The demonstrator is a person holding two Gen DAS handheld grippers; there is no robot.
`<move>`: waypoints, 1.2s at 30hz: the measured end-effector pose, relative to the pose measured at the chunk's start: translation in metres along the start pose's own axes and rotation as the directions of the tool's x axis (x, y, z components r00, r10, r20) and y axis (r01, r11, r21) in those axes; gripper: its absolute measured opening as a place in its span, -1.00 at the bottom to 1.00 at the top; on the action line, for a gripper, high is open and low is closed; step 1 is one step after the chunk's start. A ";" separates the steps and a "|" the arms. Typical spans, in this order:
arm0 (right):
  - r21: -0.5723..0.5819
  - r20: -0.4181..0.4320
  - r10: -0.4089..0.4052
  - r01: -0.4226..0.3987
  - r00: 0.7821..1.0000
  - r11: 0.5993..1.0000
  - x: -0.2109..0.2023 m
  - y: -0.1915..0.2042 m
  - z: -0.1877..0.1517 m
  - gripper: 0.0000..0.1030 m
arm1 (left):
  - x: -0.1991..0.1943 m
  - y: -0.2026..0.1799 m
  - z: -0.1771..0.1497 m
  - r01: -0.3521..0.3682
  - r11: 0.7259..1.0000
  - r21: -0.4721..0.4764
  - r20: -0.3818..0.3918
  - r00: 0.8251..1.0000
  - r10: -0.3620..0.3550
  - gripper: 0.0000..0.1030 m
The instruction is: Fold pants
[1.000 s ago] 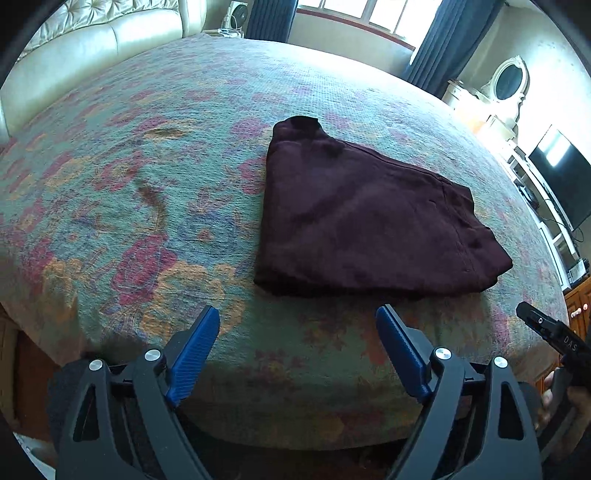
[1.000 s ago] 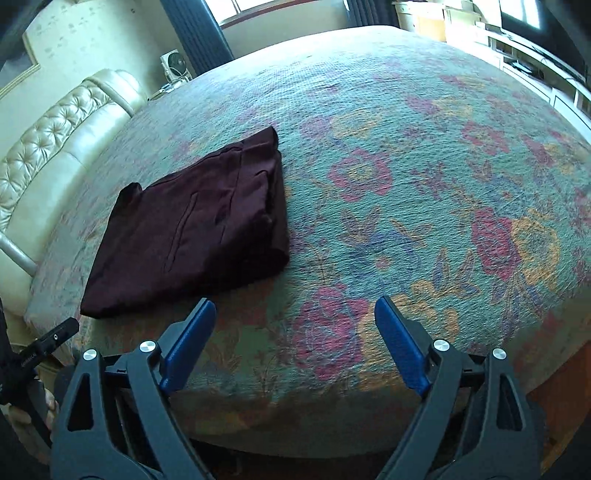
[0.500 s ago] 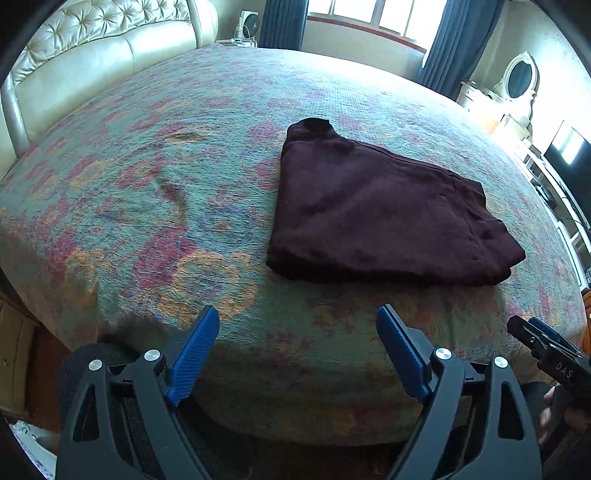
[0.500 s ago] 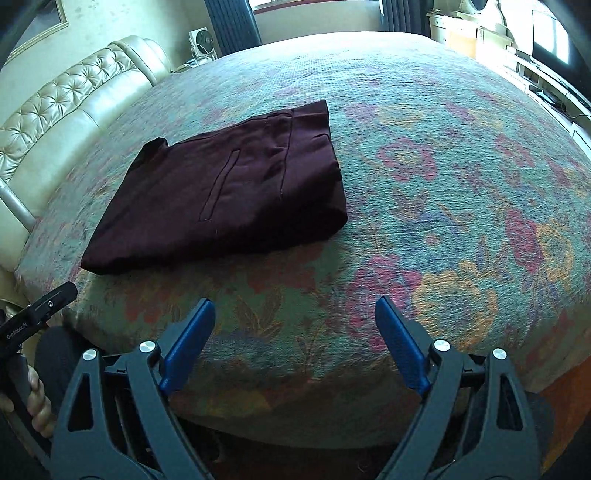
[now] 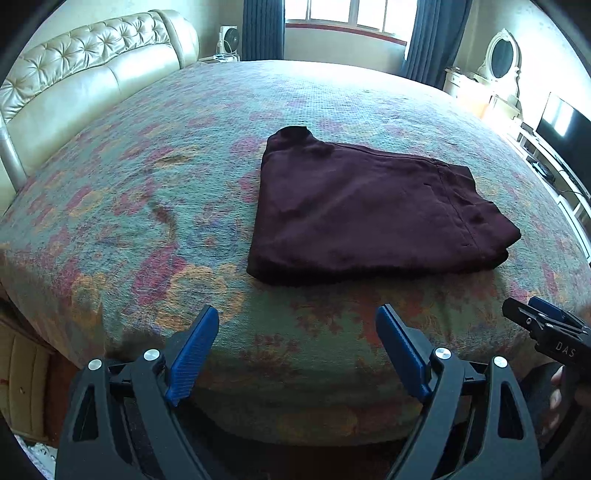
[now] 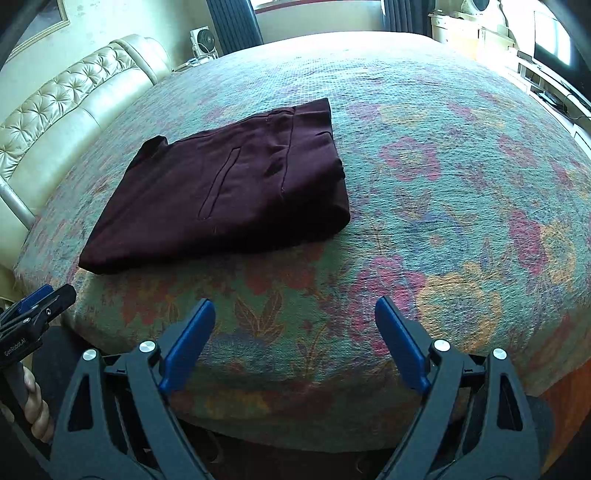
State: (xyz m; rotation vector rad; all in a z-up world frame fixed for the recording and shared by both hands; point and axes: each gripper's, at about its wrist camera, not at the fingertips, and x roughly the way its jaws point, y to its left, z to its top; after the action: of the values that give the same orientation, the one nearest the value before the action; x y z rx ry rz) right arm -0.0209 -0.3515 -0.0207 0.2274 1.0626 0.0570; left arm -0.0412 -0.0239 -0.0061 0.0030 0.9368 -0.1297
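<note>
Dark maroon pants [image 5: 365, 210] lie folded into a compact stack on the floral bedspread [image 5: 147, 206]; they also show in the right wrist view [image 6: 229, 188], with a pocket slit on top. My left gripper [image 5: 297, 347] is open and empty, held at the bed's near edge, short of the pants. My right gripper [image 6: 295, 338] is open and empty, also at the near edge, to the right of the pants. Each gripper shows at the side of the other's view: the right one [image 5: 546, 328], the left one [image 6: 33, 314].
A tufted cream headboard [image 5: 85, 81] runs along the left. A window with dark curtains [image 5: 347, 22], a fan [image 5: 231, 40], a dresser with an oval mirror [image 5: 498, 59] and a TV [image 5: 565, 129] stand beyond the bed. A wooden nightstand [image 5: 22, 376] sits low left.
Both grippers have pulled back and risen from the bed, staying open; the pants lie still and look farther off, with more of the room in view.
</note>
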 end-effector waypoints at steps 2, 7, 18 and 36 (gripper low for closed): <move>0.005 -0.004 0.003 -0.003 1.000 1.000 0.001 0.000 0.000 0.71 | 0.001 0.001 0.000 -0.006 1.000 -0.006 -0.006 1.000 0.006 0.66; -0.001 -0.012 0.003 -0.003 1.000 1.000 0.002 0.003 -0.003 0.71 | 0.002 0.003 0.001 -0.004 1.000 -0.015 -0.022 1.000 0.004 0.66; -0.012 -0.024 0.006 -0.006 1.000 1.000 0.004 0.007 -0.005 0.71 | 0.008 -0.004 -0.001 -0.038 0.999 0.012 -0.059 0.998 0.039 0.66; -0.015 -0.036 0.009 -0.009 0.999 1.000 0.007 0.008 -0.006 0.71 | 0.009 -0.005 -0.003 -0.057 0.998 0.007 -0.068 0.996 0.058 0.66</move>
State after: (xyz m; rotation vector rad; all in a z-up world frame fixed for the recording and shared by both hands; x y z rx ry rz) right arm -0.0227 -0.3420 -0.0280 0.2178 1.0963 0.0776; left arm -0.0388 -0.0294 -0.0143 0.0388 1.0036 -0.0787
